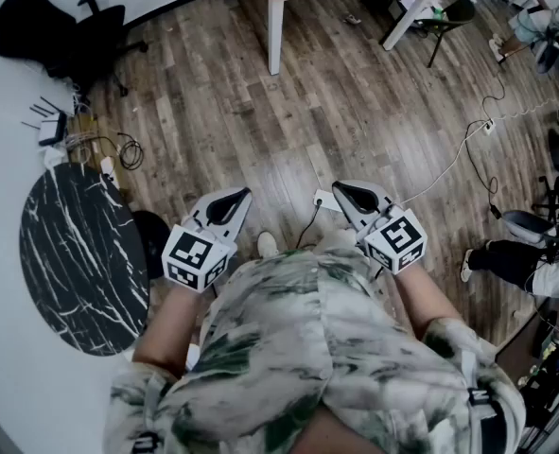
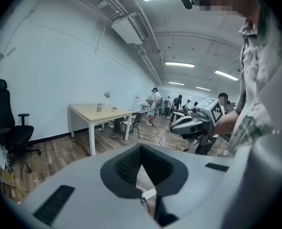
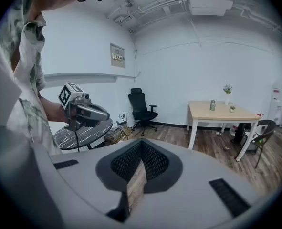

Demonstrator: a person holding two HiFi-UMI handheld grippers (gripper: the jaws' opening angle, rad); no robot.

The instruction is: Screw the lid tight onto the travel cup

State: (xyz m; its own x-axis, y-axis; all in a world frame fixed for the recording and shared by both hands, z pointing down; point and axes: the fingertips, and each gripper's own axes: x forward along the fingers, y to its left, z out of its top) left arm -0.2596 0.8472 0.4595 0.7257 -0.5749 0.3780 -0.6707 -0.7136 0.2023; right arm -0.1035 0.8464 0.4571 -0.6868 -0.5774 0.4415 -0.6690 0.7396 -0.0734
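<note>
A small metal travel cup [image 3: 212, 105] stands on a light wooden table [image 3: 222, 114] across the room; it also shows as the cup [image 2: 99, 107] in the left gripper view. A small object [image 3: 232, 109] lies near it; I cannot tell if it is the lid. My left gripper [image 1: 244, 194] and right gripper [image 1: 338, 187] are held in front of my body over the wooden floor, far from that table. Both are shut with nothing between the jaws, as the left gripper [image 2: 141, 149] and right gripper [image 3: 141, 147] show close up.
A round black marble table [image 1: 80, 253] stands at my left, with a black office chair [image 1: 71, 26] and tangled cables [image 1: 118, 149] beyond it. A power strip [image 1: 322, 199] and cords lie on the floor. Several people [image 2: 155, 101] work at the room's far end.
</note>
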